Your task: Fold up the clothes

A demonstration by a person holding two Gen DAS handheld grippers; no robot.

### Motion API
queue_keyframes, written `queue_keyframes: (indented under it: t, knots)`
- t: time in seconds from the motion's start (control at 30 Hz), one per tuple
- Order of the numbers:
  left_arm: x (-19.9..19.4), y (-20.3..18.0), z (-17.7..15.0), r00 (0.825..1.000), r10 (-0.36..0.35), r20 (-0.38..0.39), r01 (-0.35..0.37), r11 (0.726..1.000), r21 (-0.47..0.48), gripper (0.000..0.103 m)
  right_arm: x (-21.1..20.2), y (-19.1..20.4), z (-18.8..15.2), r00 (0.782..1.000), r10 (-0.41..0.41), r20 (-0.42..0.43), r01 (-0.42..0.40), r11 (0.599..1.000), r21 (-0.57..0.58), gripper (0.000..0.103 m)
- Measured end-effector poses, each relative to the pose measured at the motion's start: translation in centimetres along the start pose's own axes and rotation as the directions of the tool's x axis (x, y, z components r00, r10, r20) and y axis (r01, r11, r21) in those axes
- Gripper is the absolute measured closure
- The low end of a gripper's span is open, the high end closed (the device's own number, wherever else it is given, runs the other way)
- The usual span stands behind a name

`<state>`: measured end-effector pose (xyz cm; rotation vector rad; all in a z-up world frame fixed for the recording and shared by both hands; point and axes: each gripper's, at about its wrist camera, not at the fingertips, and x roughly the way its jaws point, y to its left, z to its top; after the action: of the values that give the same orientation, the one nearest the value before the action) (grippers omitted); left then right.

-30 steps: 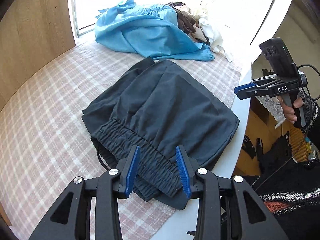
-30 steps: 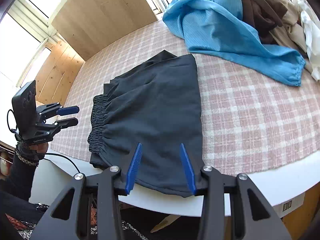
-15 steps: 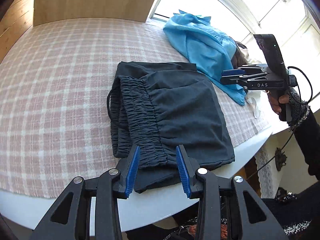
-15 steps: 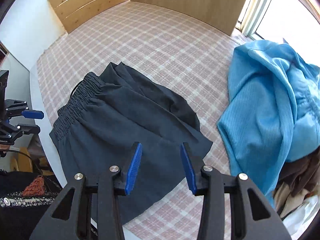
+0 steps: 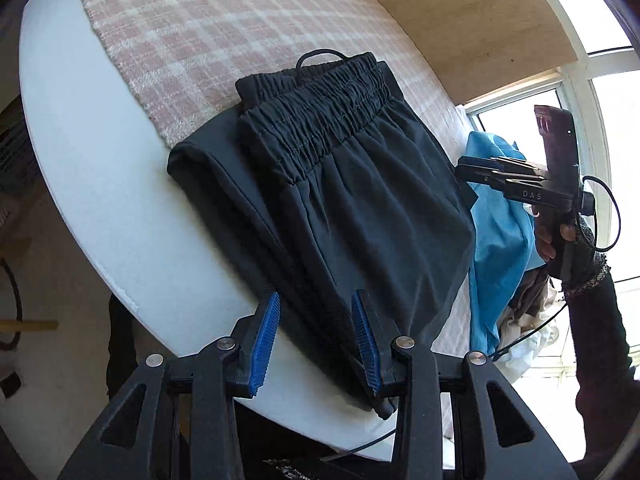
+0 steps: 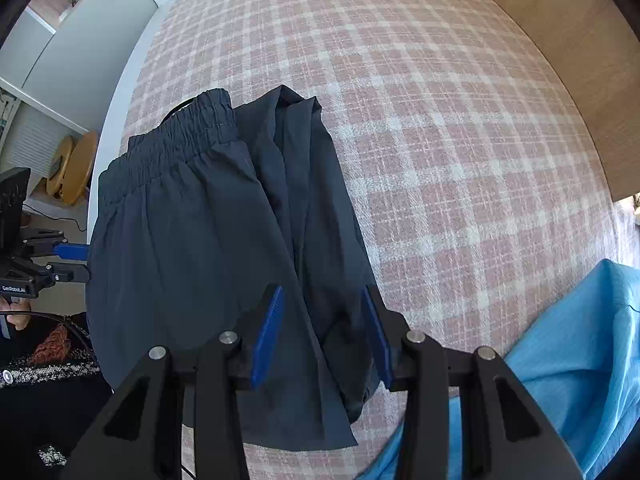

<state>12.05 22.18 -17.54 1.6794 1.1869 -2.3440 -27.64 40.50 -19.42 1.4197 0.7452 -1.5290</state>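
Dark navy shorts [image 5: 360, 200] lie folded on the pink plaid cloth, one side hanging over the white table edge [image 5: 100, 200]. Their elastic waistband [image 5: 320, 112] faces away in the left wrist view. My left gripper [image 5: 316, 336] hovers open over the shorts' near edge, nothing pinched. In the right wrist view the shorts [image 6: 192, 240] fill the centre. My right gripper [image 6: 324, 332] stands open just above the leg end, its blue pads either side of a fold. Each gripper shows in the other's view: right gripper [image 5: 464, 168], left gripper [image 6: 84, 263].
A bright blue garment [image 5: 496, 240] [image 6: 580, 360] lies right beside the shorts' leg end, with brown and white clothes [image 5: 528, 308] behind it. Plaid tablecloth [image 6: 440, 120] stretches beyond the shorts. A wooden panel [image 5: 480, 20] and window border the far side.
Both grippers have rolled about a quarter turn and dropped closer to the shorts. The left one came to the table-edge side, the right one to the leg end by the blue garment. The shorts stayed put.
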Motion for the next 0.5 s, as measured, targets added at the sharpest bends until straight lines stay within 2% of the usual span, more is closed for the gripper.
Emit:
queue_keyframes:
  t: [0.17,0.3,0.37,0.5]
  knots:
    - [0.1,-0.2,0.0,0.991,0.115,0.074,-0.109,0.990,-0.087,0.068,0.4,-0.6,0.7,0.999,0.042,-0.003,-0.042,0.999,-0.031,0.063]
    - [0.9,-0.3,0.2,0.979,0.189,0.079,-0.177,0.974,-0.139,0.067,0.3,-1.1,1.1,0.998,0.061,0.001,-0.061,0.997,-0.052,0.063]
    - [1.1,-0.8,-0.1,0.966,0.244,0.089,-0.229,0.961,-0.153,0.065,0.1,-1.5,1.3,0.996,0.085,0.002,-0.084,0.995,-0.057,0.063]
    - [1.1,-0.5,-0.6,0.960,0.268,0.083,-0.244,0.944,-0.221,0.063,-0.1,-2.2,1.3,0.997,0.074,0.005,-0.073,0.993,-0.091,0.063]
